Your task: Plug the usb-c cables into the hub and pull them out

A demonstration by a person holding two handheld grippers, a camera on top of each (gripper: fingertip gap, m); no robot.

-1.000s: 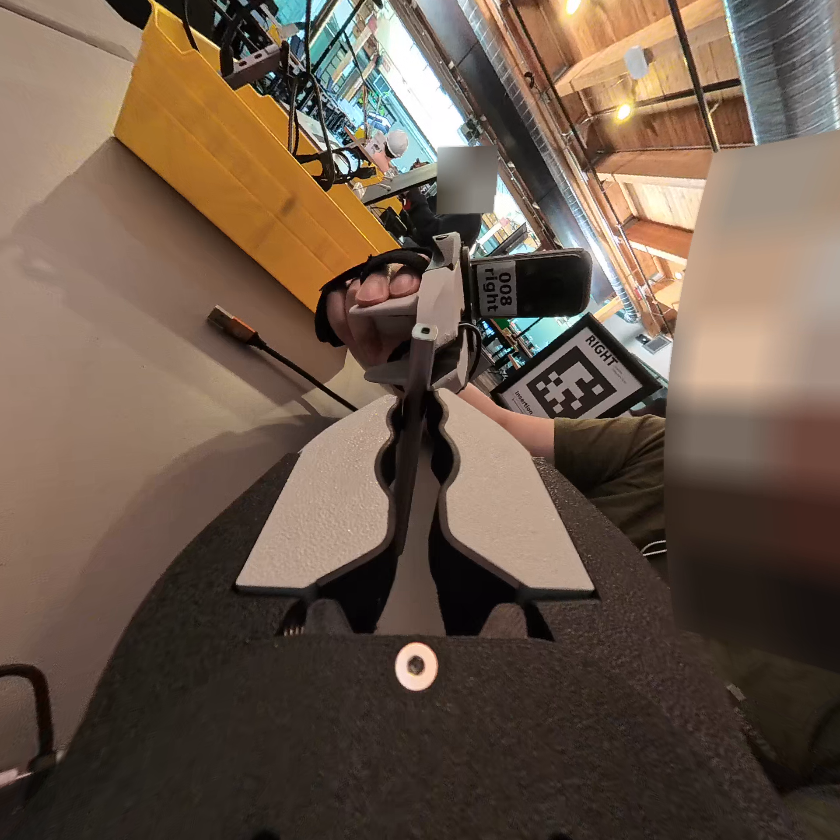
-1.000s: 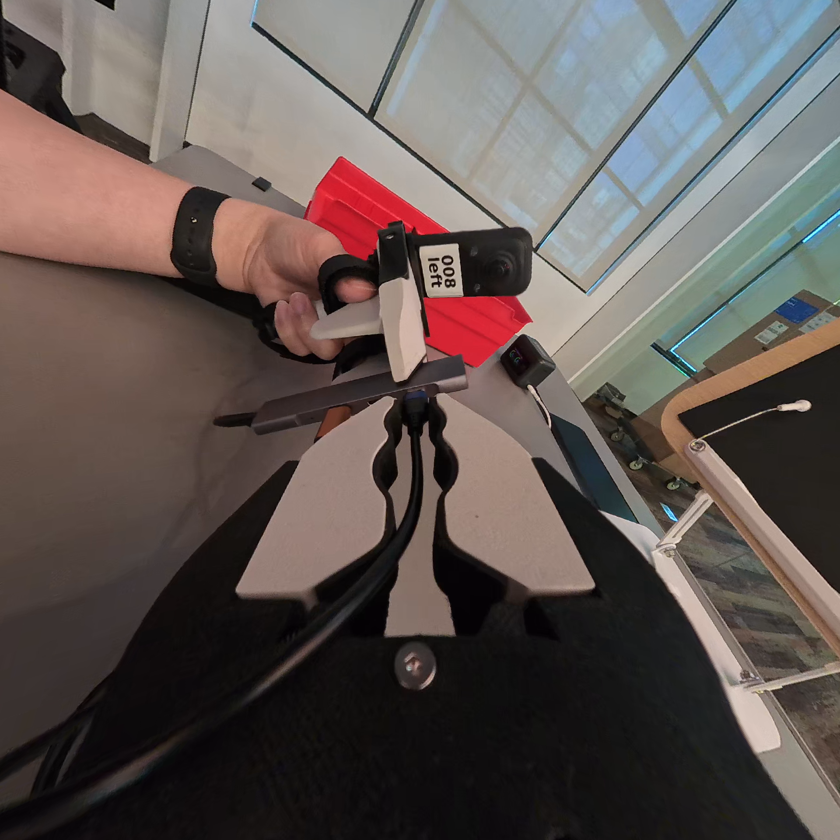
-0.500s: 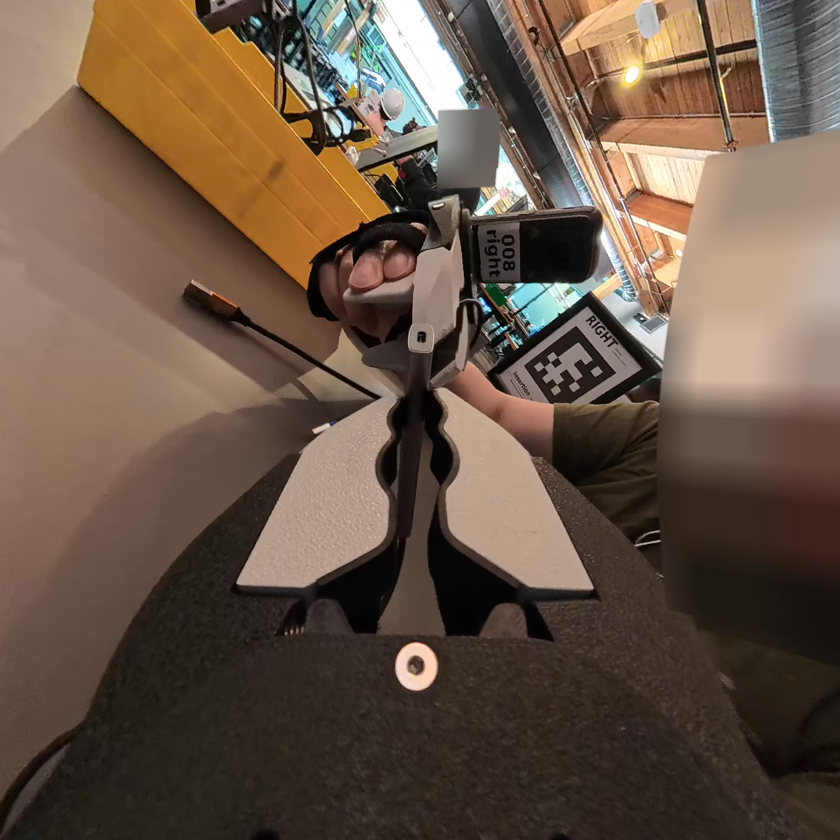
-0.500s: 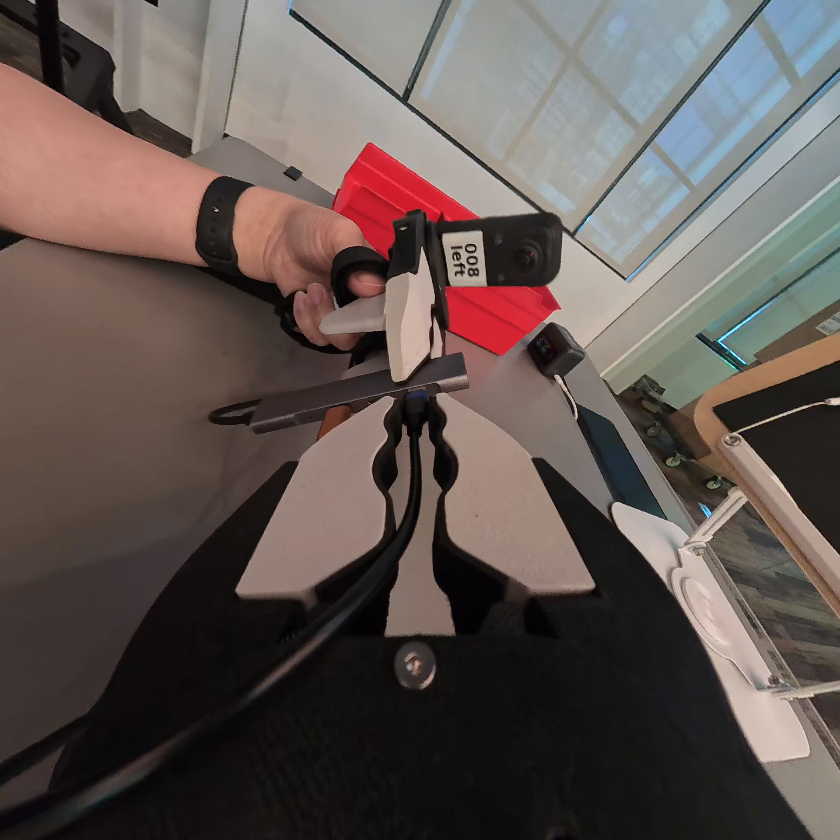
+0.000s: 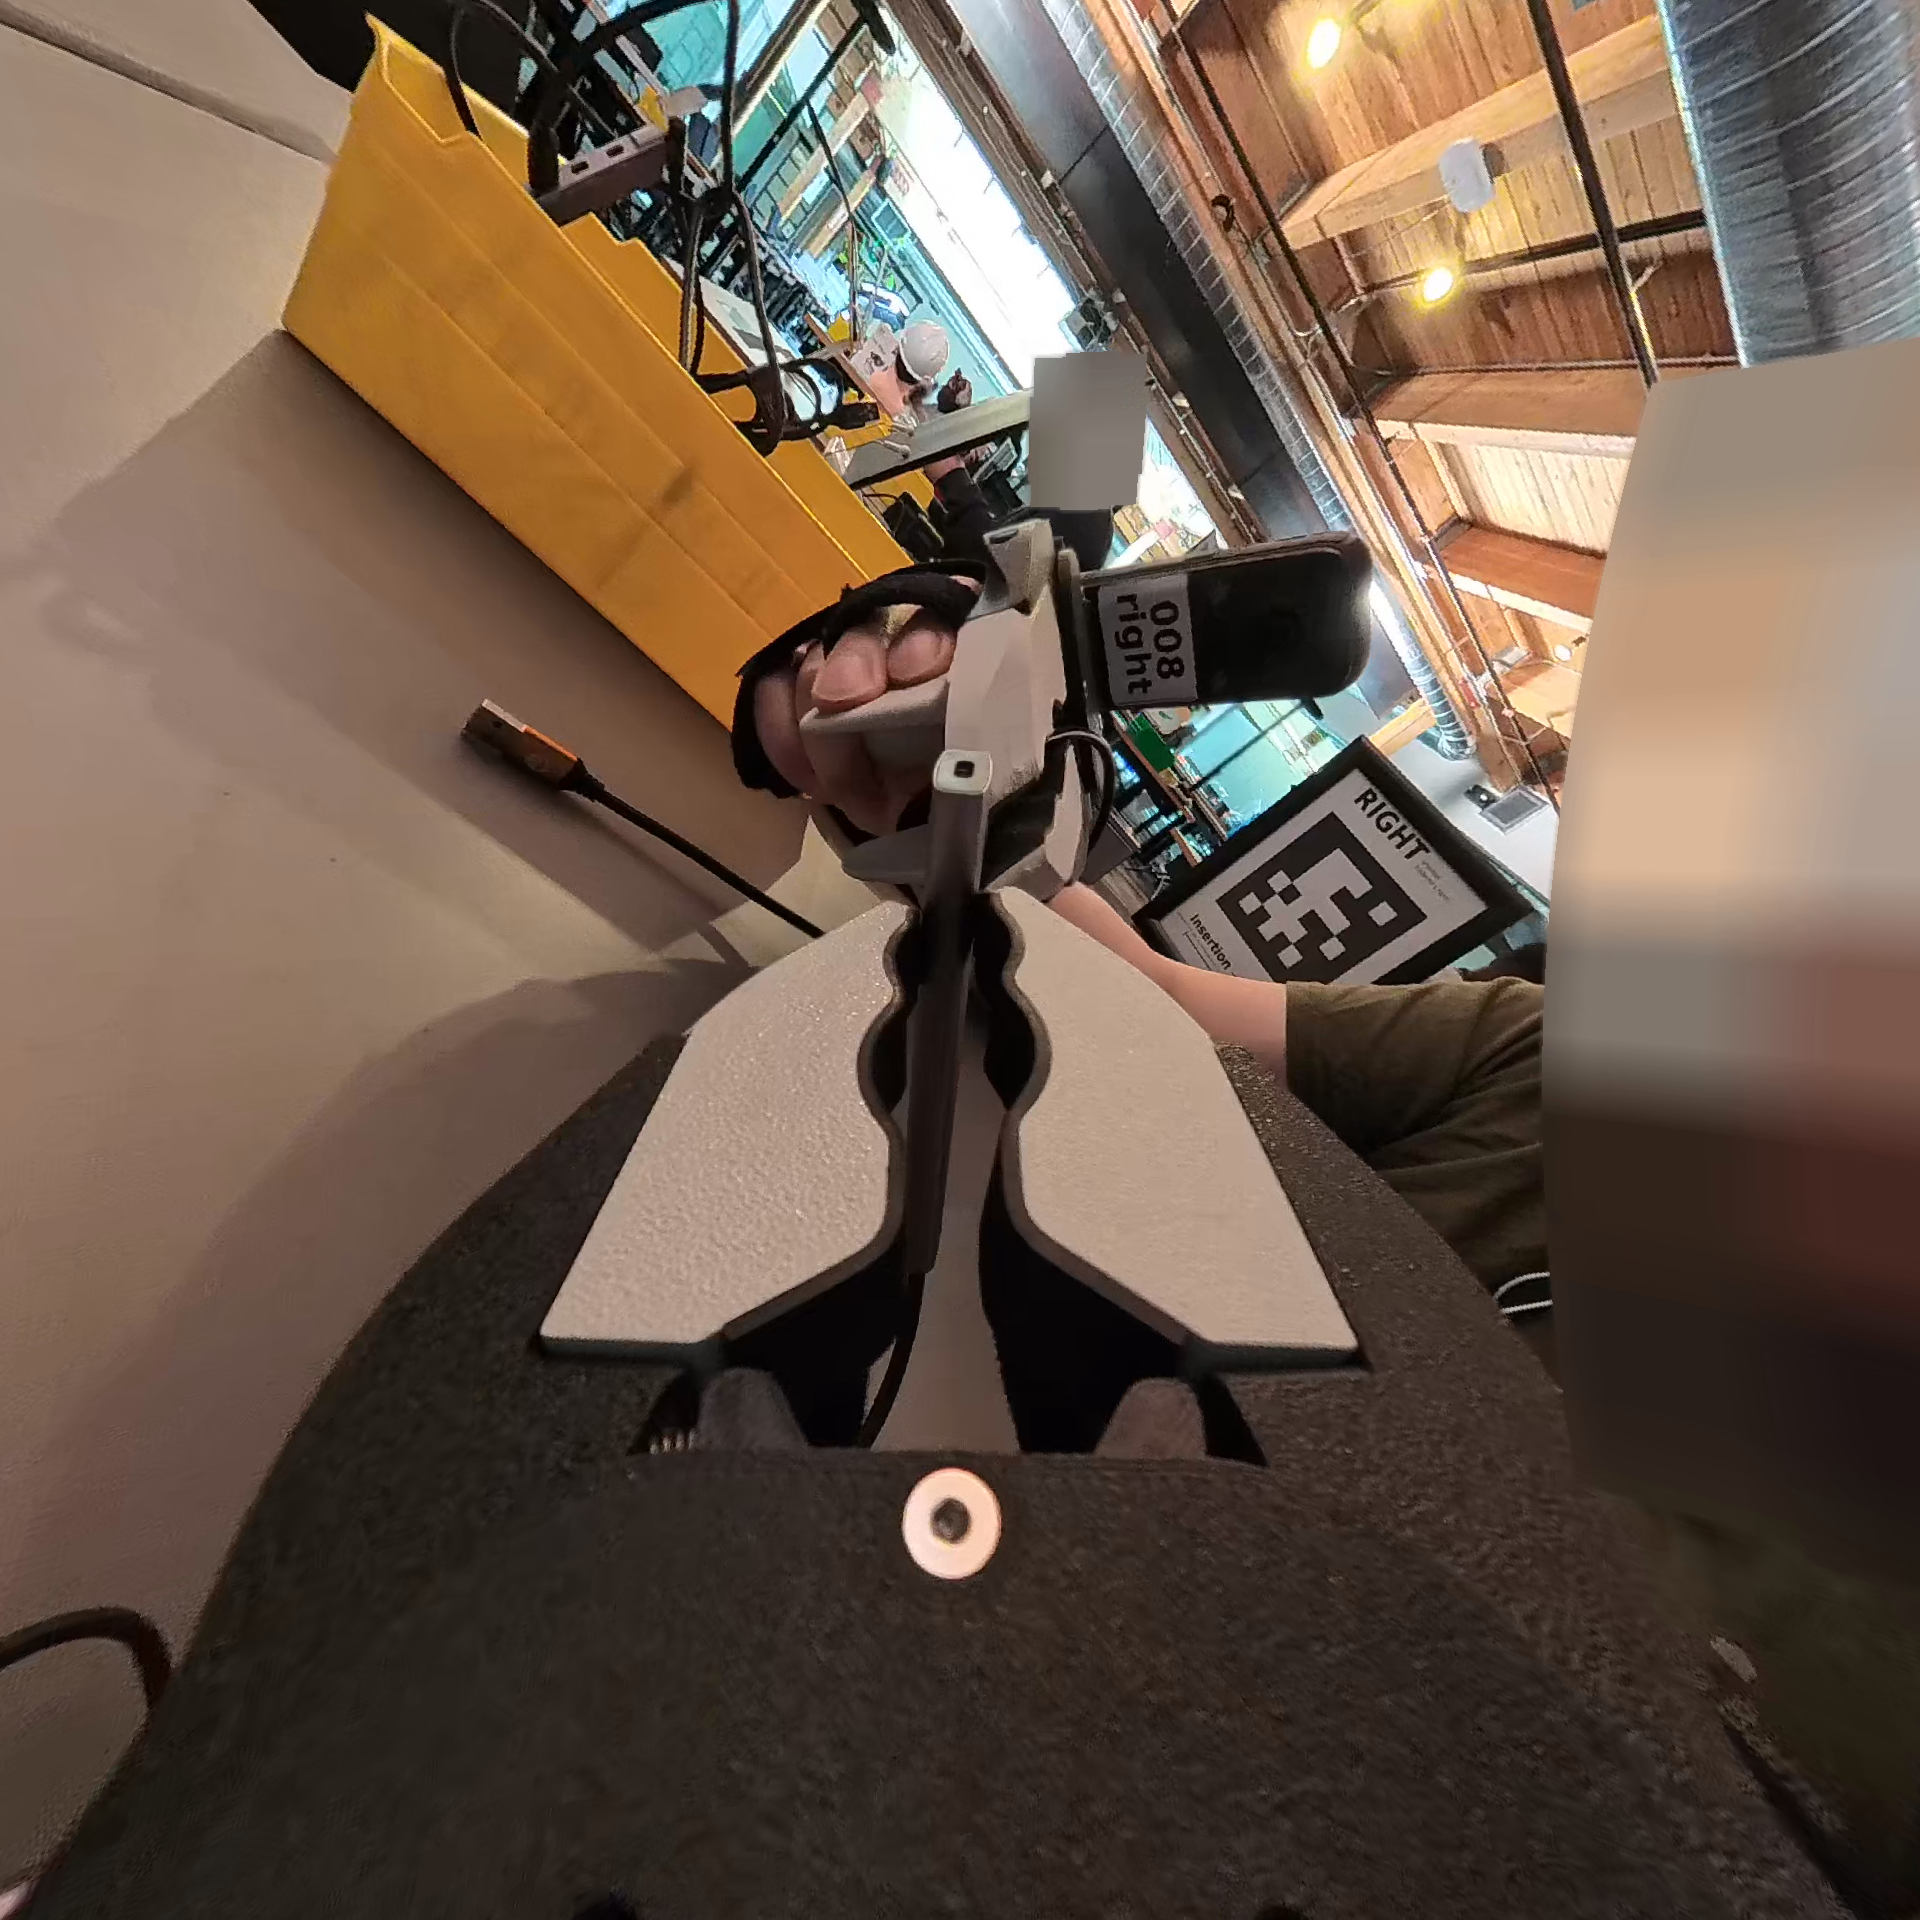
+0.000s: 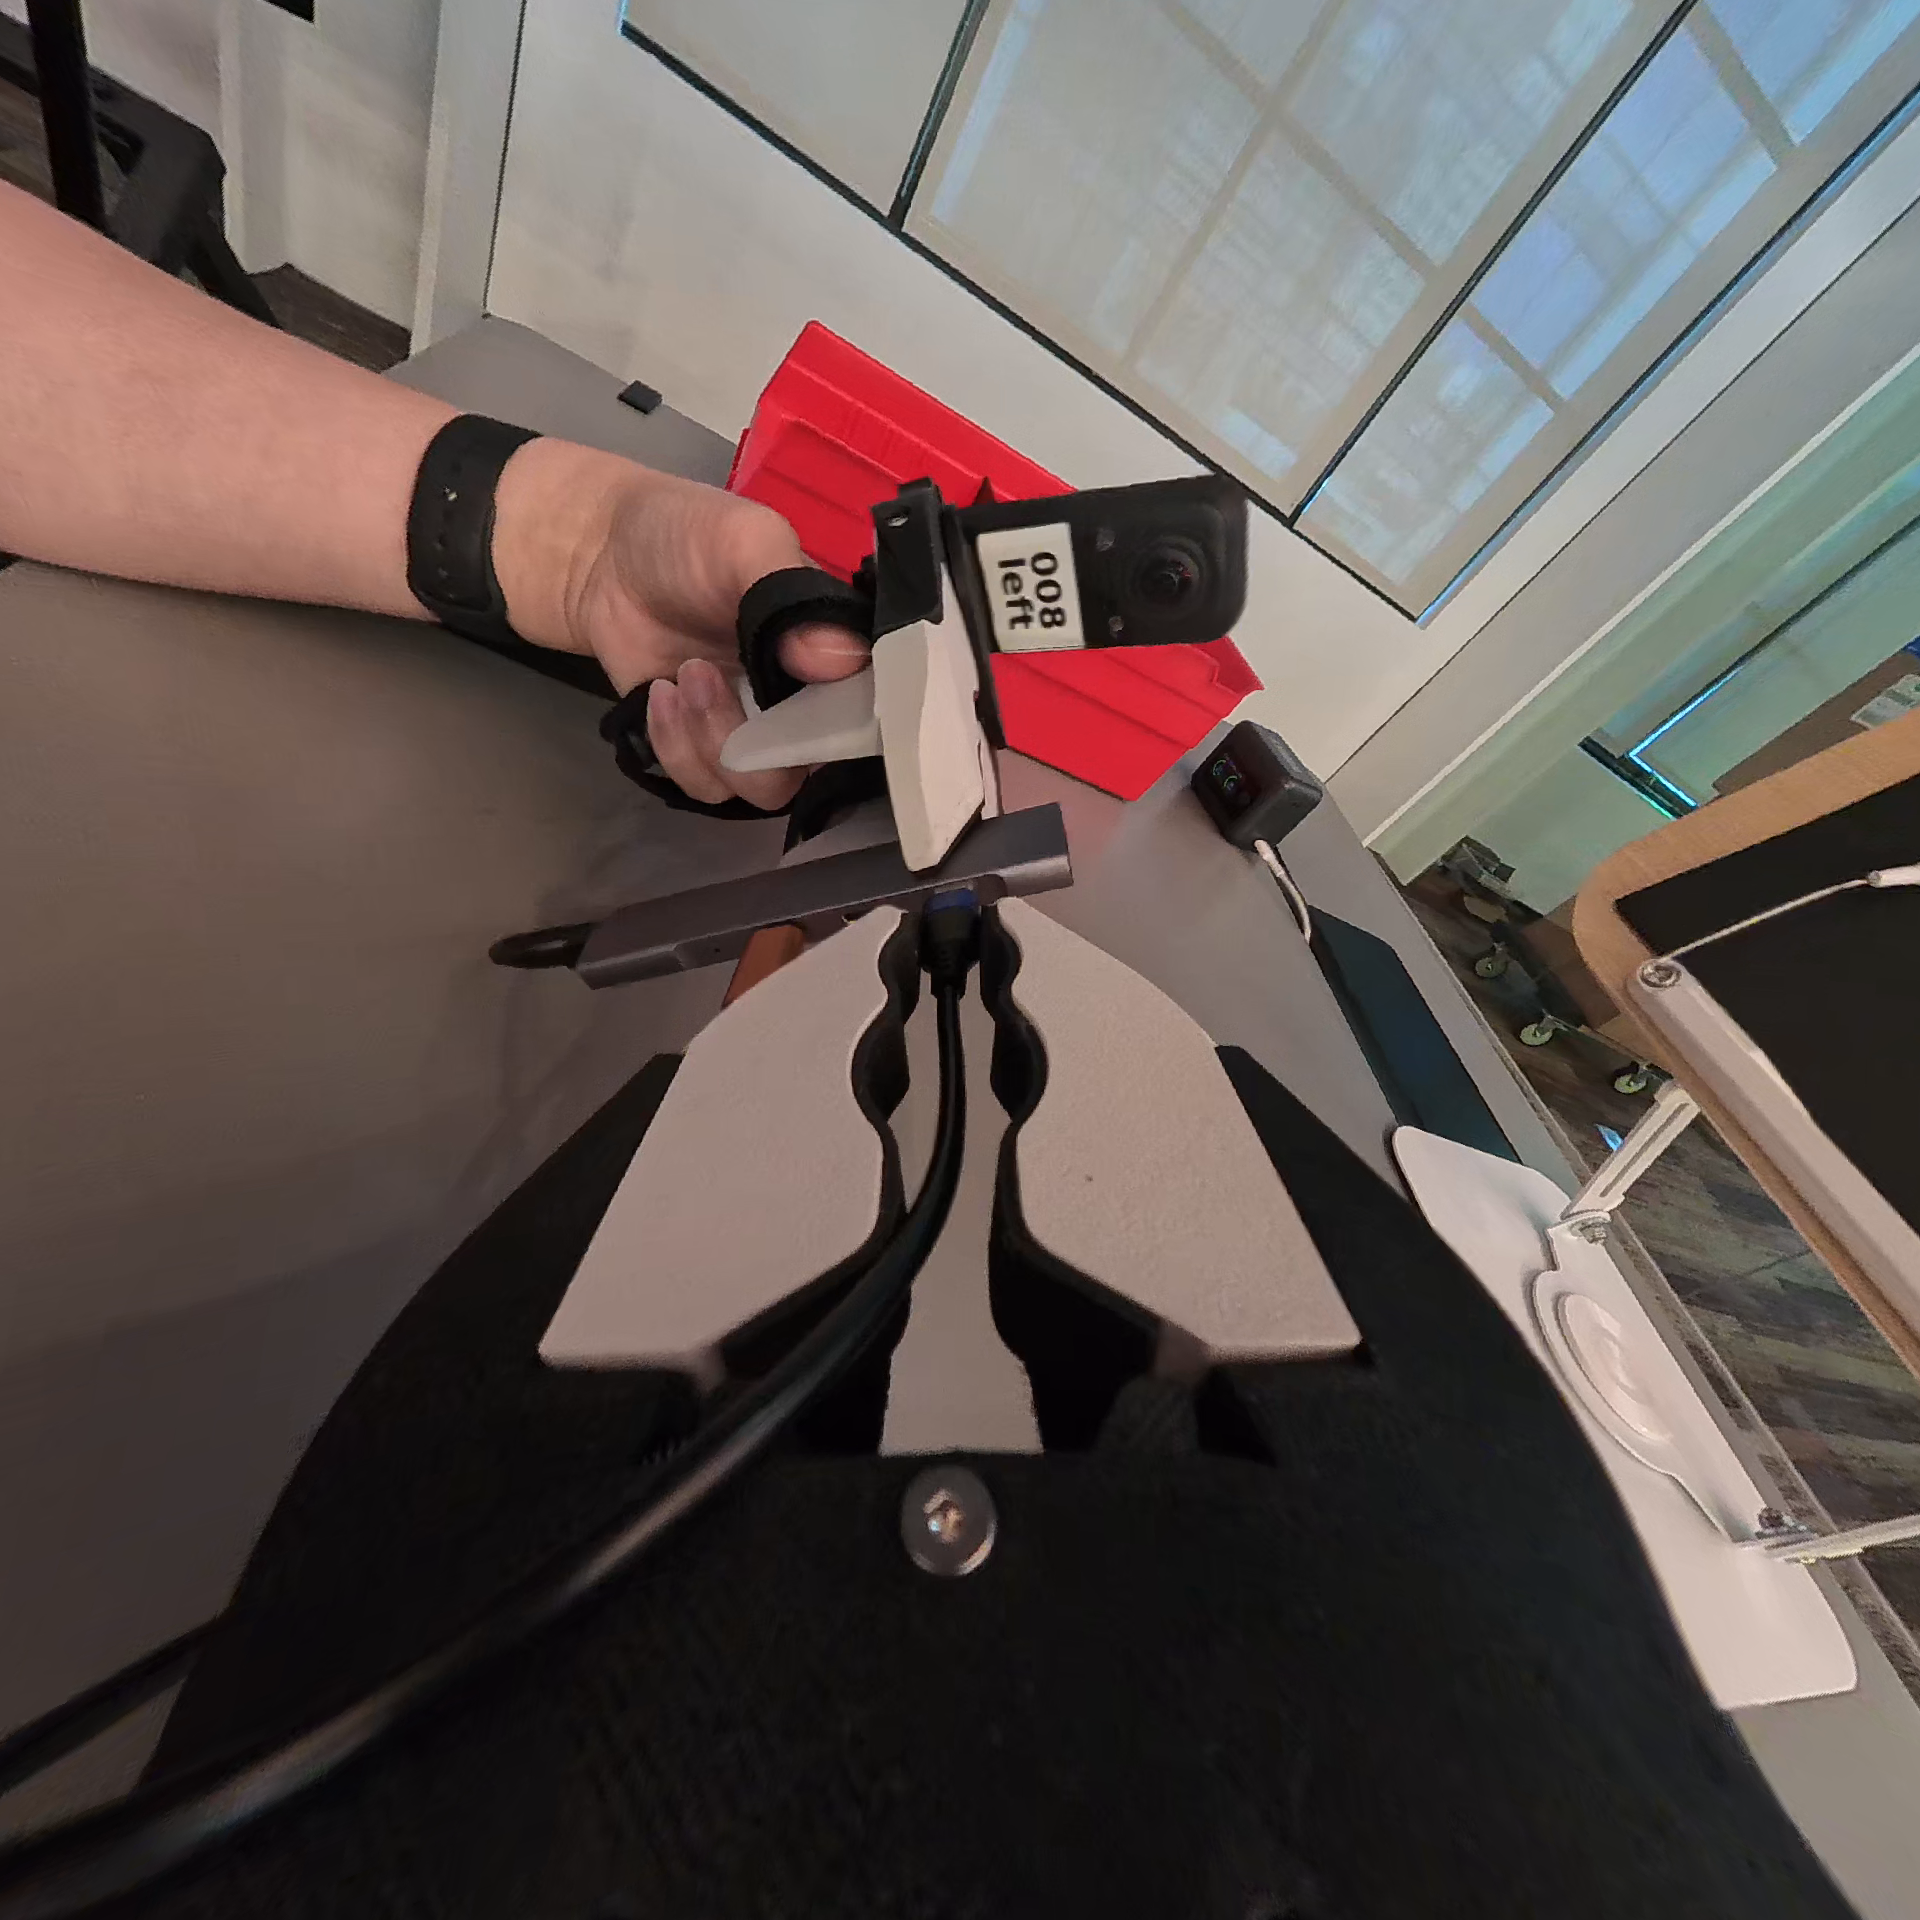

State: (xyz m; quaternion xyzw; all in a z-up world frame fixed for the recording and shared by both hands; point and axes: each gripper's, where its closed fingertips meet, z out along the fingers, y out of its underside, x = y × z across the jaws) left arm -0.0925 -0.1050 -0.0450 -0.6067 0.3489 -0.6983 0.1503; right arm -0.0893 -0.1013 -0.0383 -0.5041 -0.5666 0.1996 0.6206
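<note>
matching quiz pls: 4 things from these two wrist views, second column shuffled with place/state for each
1. hub
2. black cable
3. orange-tipped plug
4. yellow bin

a. lying loose on the table
b. pinched in the right claw, plug end at the hub's edge
c. clamped edge-on in the left claw
d. at the table's far side, holding cables

Pairs: 1-c, 2-b, 3-a, 4-d
</note>
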